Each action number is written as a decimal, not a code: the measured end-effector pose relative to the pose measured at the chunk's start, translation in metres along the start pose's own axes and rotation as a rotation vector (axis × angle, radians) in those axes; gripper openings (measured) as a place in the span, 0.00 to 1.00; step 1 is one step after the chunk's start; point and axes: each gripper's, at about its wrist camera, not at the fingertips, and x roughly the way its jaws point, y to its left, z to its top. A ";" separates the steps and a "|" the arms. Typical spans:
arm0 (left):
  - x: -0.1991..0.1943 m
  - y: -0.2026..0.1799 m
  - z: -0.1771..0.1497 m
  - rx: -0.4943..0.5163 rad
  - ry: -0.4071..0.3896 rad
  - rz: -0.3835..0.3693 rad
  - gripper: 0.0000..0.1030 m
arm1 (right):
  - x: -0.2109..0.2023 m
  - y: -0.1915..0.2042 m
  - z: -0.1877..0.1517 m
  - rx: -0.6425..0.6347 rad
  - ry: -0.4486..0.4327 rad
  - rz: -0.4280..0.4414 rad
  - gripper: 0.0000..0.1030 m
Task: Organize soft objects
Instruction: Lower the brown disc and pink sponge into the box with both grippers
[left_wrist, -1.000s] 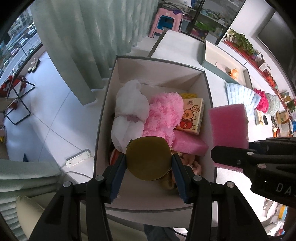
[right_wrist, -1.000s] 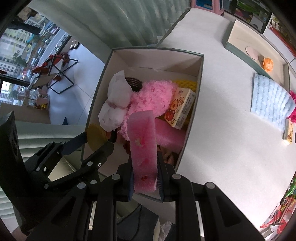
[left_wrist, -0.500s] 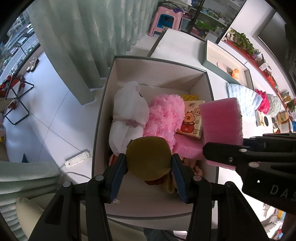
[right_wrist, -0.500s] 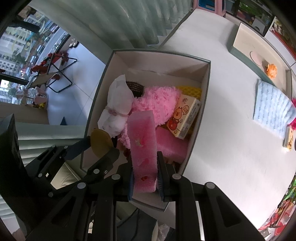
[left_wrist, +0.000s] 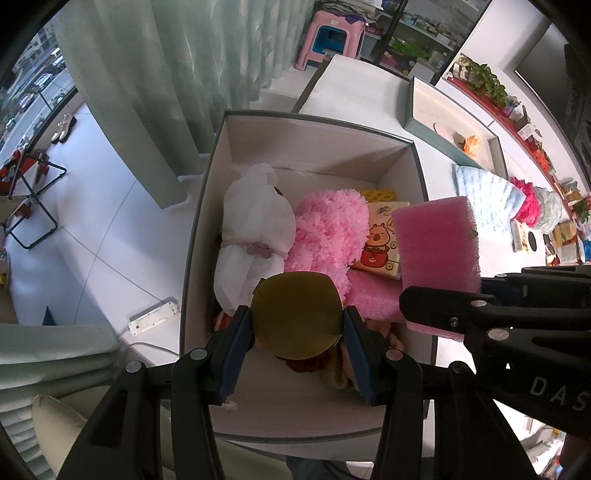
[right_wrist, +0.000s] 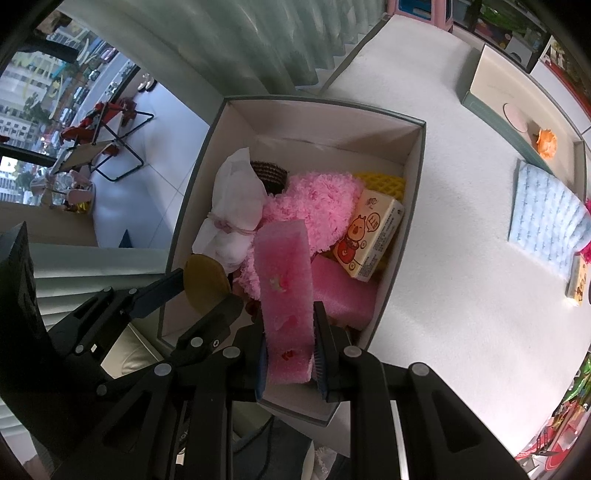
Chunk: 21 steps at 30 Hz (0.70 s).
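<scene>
The biggest change is the view over the storage box (left_wrist: 207, 206): across the last second the box is sliding lower and a little larger in both wrist views, so the 2 hands are drifting slightly forward over its opening while the contents are lying just as they were. The right gripper (right_wrist: 288, 365) is edging inward, so its pink sponge (right_wrist: 286, 291) is now hanging over the box's right side instead of over the rim. The jaws of both tools are staying exactly as set: the right pair is pinching the sponge by its lower end, and the left gripper (left_wrist: 295, 350) is pinching a round olive-brown pad (left_wrist: 295, 314) by its edges, above the near end of the box. To my eye both soft items are lined up for release, with the drop not yet done.

The box is sitting on a white table (right_wrist: 461, 240), at its corner beside pale green curtains (left_wrist: 166, 74). Inside are lying a white tied bundle (left_wrist: 255, 229), a pink fluffy cloth (left_wrist: 328, 232), another pink sponge (left_wrist: 373, 299), a cartoon tissue pack (left_wrist: 382, 247) and yellow foam netting (right_wrist: 384, 182). Farther along the table are waiting a blue quilted cloth (right_wrist: 543, 214) and a shallow tray (right_wrist: 480, 74).
</scene>
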 end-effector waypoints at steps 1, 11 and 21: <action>0.001 0.000 0.000 0.001 0.002 0.002 0.49 | 0.000 0.000 0.000 0.000 0.000 0.000 0.22; 0.007 0.001 0.000 -0.002 0.019 0.001 0.49 | 0.006 -0.001 0.001 -0.007 0.009 -0.001 0.22; 0.009 0.002 0.002 -0.001 0.024 0.011 0.49 | 0.011 0.001 0.004 -0.020 0.014 0.005 0.22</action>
